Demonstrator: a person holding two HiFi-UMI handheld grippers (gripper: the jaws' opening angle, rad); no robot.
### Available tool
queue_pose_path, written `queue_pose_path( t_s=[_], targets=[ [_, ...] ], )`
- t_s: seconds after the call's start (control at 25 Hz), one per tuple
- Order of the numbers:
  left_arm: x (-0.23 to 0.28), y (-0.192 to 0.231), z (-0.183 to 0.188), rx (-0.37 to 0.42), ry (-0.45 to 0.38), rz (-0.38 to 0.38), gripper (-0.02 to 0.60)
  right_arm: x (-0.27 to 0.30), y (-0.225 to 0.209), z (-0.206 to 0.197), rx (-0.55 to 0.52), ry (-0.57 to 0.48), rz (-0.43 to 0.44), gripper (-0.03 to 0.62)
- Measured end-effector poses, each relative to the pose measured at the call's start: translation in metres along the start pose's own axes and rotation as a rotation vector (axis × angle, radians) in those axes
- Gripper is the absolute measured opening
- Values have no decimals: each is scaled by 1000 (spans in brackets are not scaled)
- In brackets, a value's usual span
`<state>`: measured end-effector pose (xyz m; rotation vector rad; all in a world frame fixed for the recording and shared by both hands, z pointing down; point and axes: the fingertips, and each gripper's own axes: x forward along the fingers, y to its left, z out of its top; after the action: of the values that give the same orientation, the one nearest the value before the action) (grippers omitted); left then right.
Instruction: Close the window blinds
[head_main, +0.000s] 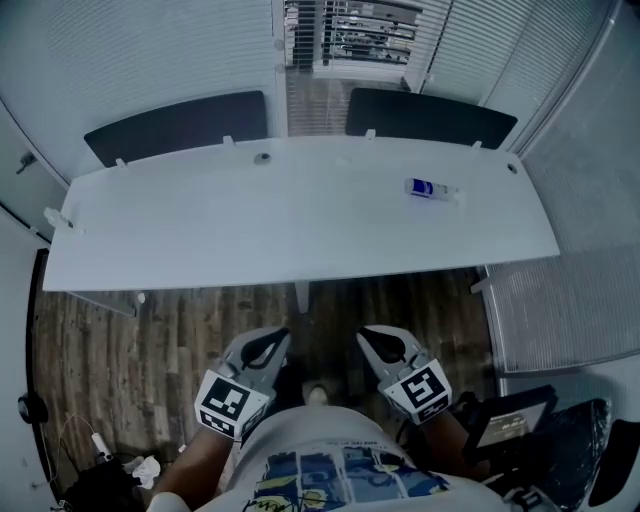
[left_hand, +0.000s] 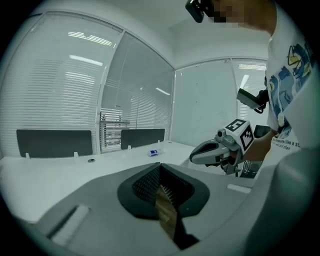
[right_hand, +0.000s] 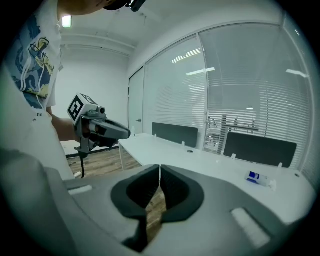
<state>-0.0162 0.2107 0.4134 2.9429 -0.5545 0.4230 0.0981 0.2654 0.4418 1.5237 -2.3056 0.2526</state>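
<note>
Head view: left gripper (head_main: 268, 346) and right gripper (head_main: 380, 342) side by side before white desk (head_main: 300, 235).
Jaws: both pressed together, nothing held.
Window blinds (head_main: 348, 40): beyond desk, well apart from grippers.

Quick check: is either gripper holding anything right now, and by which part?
Nothing is held. The left gripper and right gripper both have their jaws shut on nothing, short of the white desk.
</note>
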Motion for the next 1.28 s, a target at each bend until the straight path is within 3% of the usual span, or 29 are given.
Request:
queue_pose_path(
  t_s=[0.32,0.56,0.88,1.28],
  targets=[
    [48,62,28,16,-17,-67,5,59,-56,28,-8,22,-73,9],
    [50,122,48,53,-35,-77,5,120,-79,64,-7,-14,-111,11],
    [36,189,54,30,-72,-35,5,194,-87,104,-76,-39,-122,26],
    [13,241,58,-44,-78,102,5,282,-138,146,-249,-8,-86,26]
  ],
)
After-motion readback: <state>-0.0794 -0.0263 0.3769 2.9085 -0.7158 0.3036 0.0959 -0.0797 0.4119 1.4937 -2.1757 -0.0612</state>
